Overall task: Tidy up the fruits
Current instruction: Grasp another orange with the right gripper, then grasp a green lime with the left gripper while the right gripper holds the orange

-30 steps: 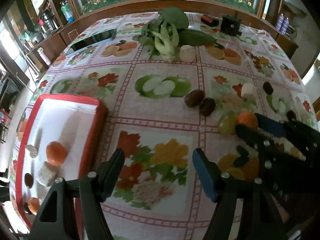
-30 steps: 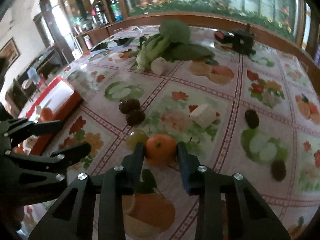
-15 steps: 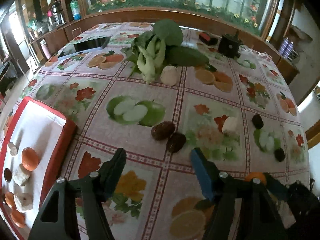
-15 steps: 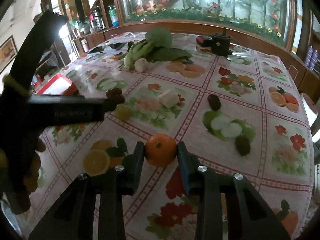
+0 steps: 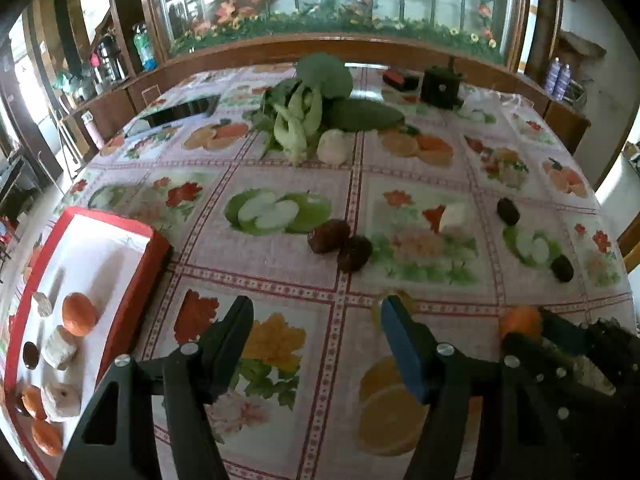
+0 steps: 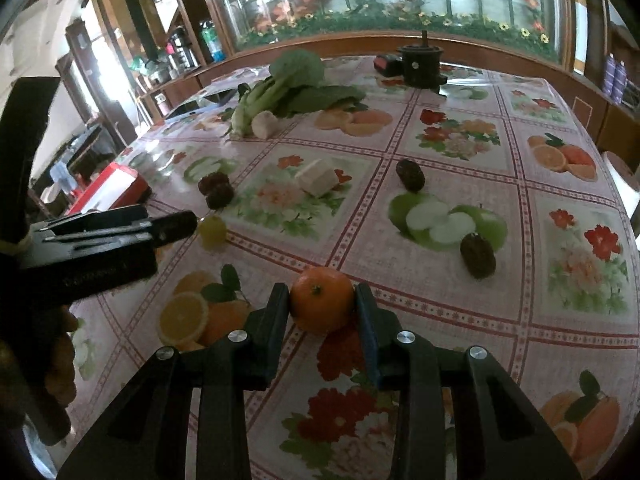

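Observation:
My right gripper (image 6: 322, 300) is shut on an orange mandarin (image 6: 322, 304) and holds it above the flowered tablecloth; the mandarin also shows in the left wrist view (image 5: 519, 321). My left gripper (image 5: 316, 320) is open and empty over the cloth, and it also shows in the right wrist view (image 6: 176, 226). A red-rimmed white tray (image 5: 132, 308) at the left holds mandarins (image 5: 79, 314), white pieces and a dark date. Two dark dates (image 5: 340, 240) lie mid-table. A yellow-green fruit (image 6: 213, 230) lies by the left gripper's tip.
Leafy greens (image 5: 316, 104) and a pale round vegetable (image 5: 333, 147) lie at the back. A white cube (image 5: 454, 216) and two more dates (image 5: 508, 211) lie to the right. A black grinder-like object (image 5: 442, 87) stands at the far edge.
My right gripper has lifted the mandarin off the cloth and drawn it back toward the near right. The left gripper has swung its view from the tray toward the table's middle.

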Demonstrator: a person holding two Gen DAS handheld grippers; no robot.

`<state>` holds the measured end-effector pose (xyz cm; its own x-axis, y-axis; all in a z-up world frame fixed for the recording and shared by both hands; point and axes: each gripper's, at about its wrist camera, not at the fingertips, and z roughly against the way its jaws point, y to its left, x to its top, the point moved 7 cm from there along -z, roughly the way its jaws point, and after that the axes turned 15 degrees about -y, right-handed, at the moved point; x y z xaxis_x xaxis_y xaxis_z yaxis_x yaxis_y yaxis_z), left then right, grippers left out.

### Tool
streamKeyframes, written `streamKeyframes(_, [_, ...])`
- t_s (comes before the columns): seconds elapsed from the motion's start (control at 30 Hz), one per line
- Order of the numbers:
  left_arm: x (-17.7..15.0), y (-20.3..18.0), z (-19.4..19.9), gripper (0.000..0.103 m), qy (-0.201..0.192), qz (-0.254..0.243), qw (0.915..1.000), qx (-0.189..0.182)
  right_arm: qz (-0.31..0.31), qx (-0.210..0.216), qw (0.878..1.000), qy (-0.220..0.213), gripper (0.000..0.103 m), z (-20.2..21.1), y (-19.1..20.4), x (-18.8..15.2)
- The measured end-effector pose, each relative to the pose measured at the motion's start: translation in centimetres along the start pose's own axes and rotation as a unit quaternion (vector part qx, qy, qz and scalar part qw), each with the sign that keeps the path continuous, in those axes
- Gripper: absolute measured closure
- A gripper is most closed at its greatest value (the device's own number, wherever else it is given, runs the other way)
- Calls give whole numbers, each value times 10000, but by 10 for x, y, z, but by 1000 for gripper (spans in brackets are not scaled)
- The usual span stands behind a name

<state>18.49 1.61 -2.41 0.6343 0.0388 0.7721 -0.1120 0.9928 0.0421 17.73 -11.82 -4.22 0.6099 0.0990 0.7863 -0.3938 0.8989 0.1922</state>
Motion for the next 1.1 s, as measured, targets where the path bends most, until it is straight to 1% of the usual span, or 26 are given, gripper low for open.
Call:
streamKeyframes(0.07, [3, -2, 0, 34, -65, -49, 10000, 37, -48, 18, 10000, 4, 69, -1, 0, -1])
streamKeyframes(0.17, [1, 0, 3, 34, -136, -186, 9995, 212, -102, 41, 9999, 17, 67, -1, -1, -3])
streamKeyframes(0.23, [1, 3, 9, 34, -303, -162, 9991, 260, -49, 33, 10000, 2, 67, 0, -1, -3])
streamKeyframes(0.27, [1, 4, 10, 34, -340, -136, 9991, 230, -28, 32, 10000, -16, 67, 0, -1, -4])
streamKeyframes(0.33, [-1, 1, 6, 33, -238, -105, 9996, 119, -34, 42, 10000, -35, 67, 0, -1, -4])
streamKeyframes(0.4, [-3, -4, 2, 33, -112, -54, 9999, -42, -52, 46, 10000, -44, 67, 0, -2, -4])
streamKeyframes(0.6, [-4, -20, 0, 33, -20, 117, 9987, -492, -97, 73, 9999, -58, 66, 1, -3, -4])
streamKeyframes(0.8, [-10, -38, 4, 32, 119, 51, 9961, -870, -135, 84, 9998, -73, 65, 1, -4, -3])
streamKeyframes(0.83, [-11, -40, 5, 32, 117, 29, 9958, -908, -141, 87, 9998, -75, 65, 1, -4, -3])
streamKeyframes(0.9, [-11, -41, 3, 32, 113, -27, 9964, -837, -132, 86, 9998, -80, 65, 1, -3, -3])
streamKeyframes(1.03, [-12, -41, -2, 32, 241, 134, 9952, -938, -157, 88, 9998, -82, 65, 0, -5, -3])
streamKeyframes(1.1, [-14, -43, -1, 32, 271, 99, 9949, -965, -158, 88, 9998, -83, 65, 0, -5, -3])
